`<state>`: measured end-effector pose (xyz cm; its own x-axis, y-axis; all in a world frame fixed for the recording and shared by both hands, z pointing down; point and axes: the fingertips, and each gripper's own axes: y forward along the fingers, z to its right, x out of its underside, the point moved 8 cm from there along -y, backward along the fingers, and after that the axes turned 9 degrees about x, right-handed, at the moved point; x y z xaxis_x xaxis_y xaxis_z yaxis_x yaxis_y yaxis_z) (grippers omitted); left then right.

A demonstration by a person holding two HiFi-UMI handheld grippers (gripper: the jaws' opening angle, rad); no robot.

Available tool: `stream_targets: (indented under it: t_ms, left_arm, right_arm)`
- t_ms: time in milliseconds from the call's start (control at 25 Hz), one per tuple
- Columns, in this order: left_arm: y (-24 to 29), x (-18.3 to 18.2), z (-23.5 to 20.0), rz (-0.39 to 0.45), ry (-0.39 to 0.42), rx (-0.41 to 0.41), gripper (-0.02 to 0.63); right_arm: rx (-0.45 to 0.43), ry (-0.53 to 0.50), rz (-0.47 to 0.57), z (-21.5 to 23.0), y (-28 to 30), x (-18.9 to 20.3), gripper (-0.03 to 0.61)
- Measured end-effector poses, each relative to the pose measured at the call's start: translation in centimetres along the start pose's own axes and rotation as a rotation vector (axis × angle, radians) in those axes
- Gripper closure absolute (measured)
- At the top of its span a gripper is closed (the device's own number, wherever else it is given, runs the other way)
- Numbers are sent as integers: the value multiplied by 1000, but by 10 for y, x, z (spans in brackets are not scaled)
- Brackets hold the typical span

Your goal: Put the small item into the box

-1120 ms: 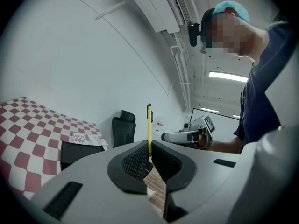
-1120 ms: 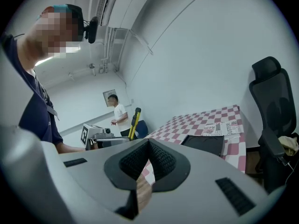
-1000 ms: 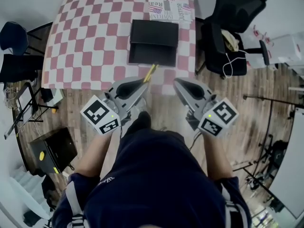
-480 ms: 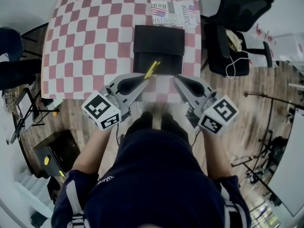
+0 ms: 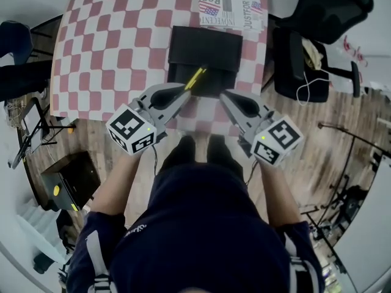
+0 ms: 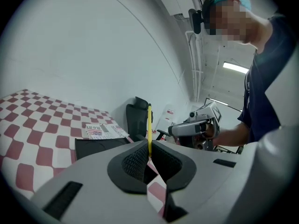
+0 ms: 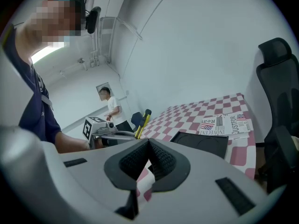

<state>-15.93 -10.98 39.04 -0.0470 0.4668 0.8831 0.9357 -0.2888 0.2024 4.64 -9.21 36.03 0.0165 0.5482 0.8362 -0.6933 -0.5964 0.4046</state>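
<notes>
A thin yellow stick-shaped item [image 5: 195, 78] juts from my left gripper [image 5: 185, 94], whose jaws are shut on it; in the left gripper view the item [image 6: 149, 129] stands upright between the pads. Its tip hangs over the near edge of the flat black box [image 5: 205, 54], which lies closed on the red-and-white checkered table [image 5: 116, 47]. My right gripper [image 5: 225, 97] is at the table's near edge, just right of the box's front, jaws shut with nothing between them. The right gripper view shows the box [image 7: 202, 142] and the yellow item [image 7: 141, 122] in the left gripper.
A printed newspaper [image 5: 231, 11] lies on the table beyond the box. A black office chair [image 5: 311, 41] stands right of the table, dark chairs [image 5: 18, 60] and a black case [image 5: 70, 188] to the left. A person stands far off in the right gripper view.
Both grippers have moved forward toward the table; the yellow item's tip, earlier short of the box, now reaches over its near edge. The left gripper keeps its hold.
</notes>
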Motion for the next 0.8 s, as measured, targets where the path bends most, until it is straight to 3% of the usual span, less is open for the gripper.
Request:
stream_targets:
  t_ms: [120, 360, 800]
  left_arm:
    - [14, 12, -12, -72, 15, -15, 568]
    - [43, 29, -27, -236, 117, -12, 568]
    - [83, 61, -60, -510, 287, 38, 568]
  right_arm:
    - [-5, -8, -30, 17, 5, 9, 563]
    - [-10, -28, -75, 42, 15, 27, 563]
    - [-3, -22, -105, 67, 23, 45, 563]
